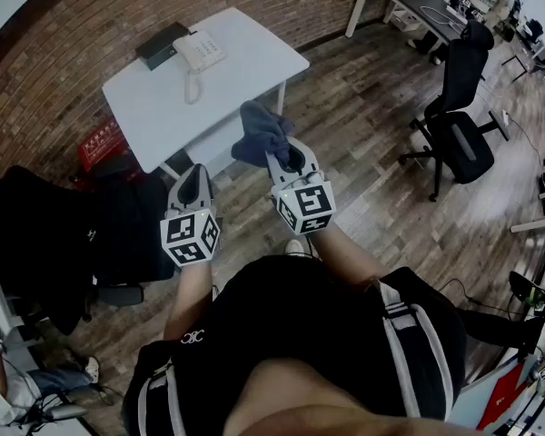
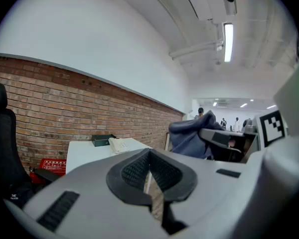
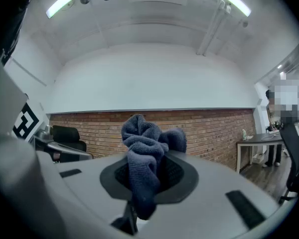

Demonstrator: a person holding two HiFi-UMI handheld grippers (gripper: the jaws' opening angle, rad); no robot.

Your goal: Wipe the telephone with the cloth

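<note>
A white telephone (image 1: 198, 51) with a coiled cord sits on the far part of a white table (image 1: 245, 71); it also shows small in the left gripper view as the telephone (image 2: 120, 144). My right gripper (image 1: 287, 157) is shut on a dark blue cloth (image 1: 262, 133), held in the air short of the table. The cloth (image 3: 147, 156) bunches up between its jaws. My left gripper (image 1: 193, 182) is shut with nothing in it, level with the right one; its jaws (image 2: 150, 176) meet with nothing between them.
A dark box (image 1: 162, 44) lies beside the telephone at the table's far edge against a brick wall (image 1: 91, 34). A black chair (image 1: 64, 234) stands at the left, an office chair (image 1: 459, 121) at the right. A red crate (image 1: 100, 143) sits under the table.
</note>
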